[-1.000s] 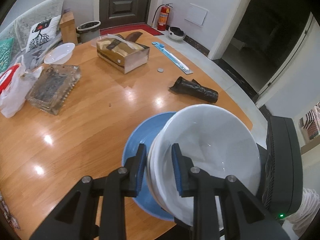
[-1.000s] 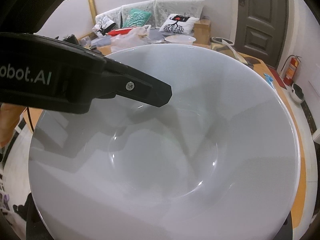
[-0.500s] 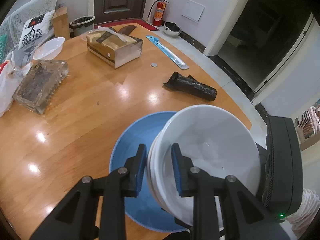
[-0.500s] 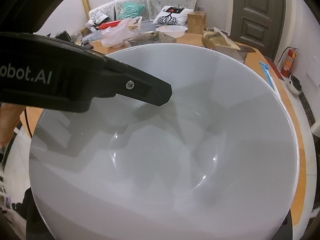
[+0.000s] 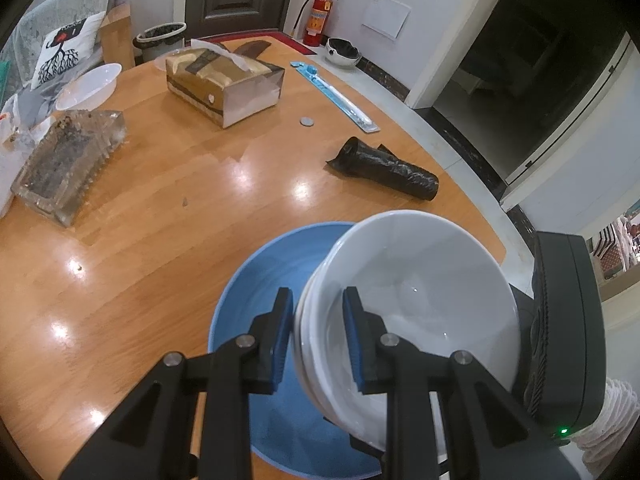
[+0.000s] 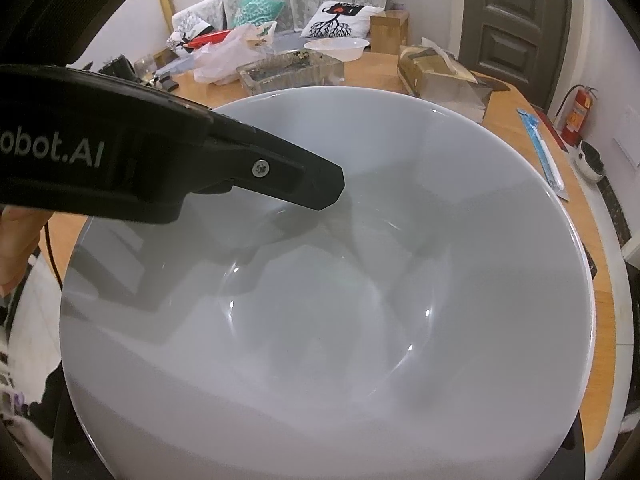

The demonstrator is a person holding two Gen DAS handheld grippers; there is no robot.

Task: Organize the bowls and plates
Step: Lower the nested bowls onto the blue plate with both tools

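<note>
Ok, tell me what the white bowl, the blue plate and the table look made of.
White bowl: glazed ceramic or porcelain by its look, glossy with sharp light glints.
Blue plate: likely glazed ceramic, smooth with a softer sheen; could be melamine.
Table: wood or wood veneer, visible grain under a shiny varnish that mirrors the lamps.

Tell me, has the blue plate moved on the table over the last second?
Cannot tell. The blue plate shows more beside the left gripper, but the tissue box shifts too, so the camera moved.
</note>
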